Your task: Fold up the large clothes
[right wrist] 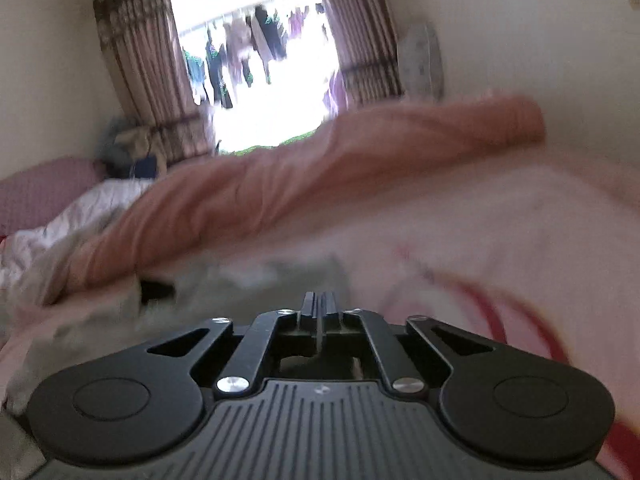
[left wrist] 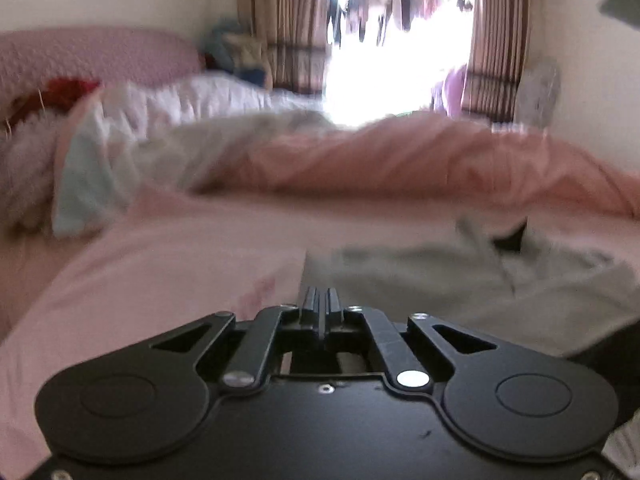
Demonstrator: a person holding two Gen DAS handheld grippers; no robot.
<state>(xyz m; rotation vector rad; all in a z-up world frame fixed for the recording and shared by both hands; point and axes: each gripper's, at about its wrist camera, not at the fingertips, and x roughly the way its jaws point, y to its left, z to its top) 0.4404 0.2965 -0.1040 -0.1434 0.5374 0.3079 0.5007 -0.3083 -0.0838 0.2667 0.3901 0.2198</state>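
Left claw: jaws clenched, pads pressed together with no gap showing. Whether a fabric edge is pinched between them can't be told; the tips sit right at the seam where the pink sheet meets the grey garment.

Right claw: jaws nearly together, only a thin slit between the pads. Nothing visibly held in that slit; blur hides the tips' contact with the cloth.

Grey garment lies crumpled on the bed, at 1–3 o'clock from the left claw, with a dark opening at 2 o'clock. In the right wrist view the same garment runs from 12 round to 9 o'clock of the claw, just ahead of the tips.

Orange-pink quilt bunched in a ridge across the bed beyond the garment, 12 o'clock in both views. White bedding at 10 o'clock, curtains and bright window behind.

Both views heavily motion-blurred.
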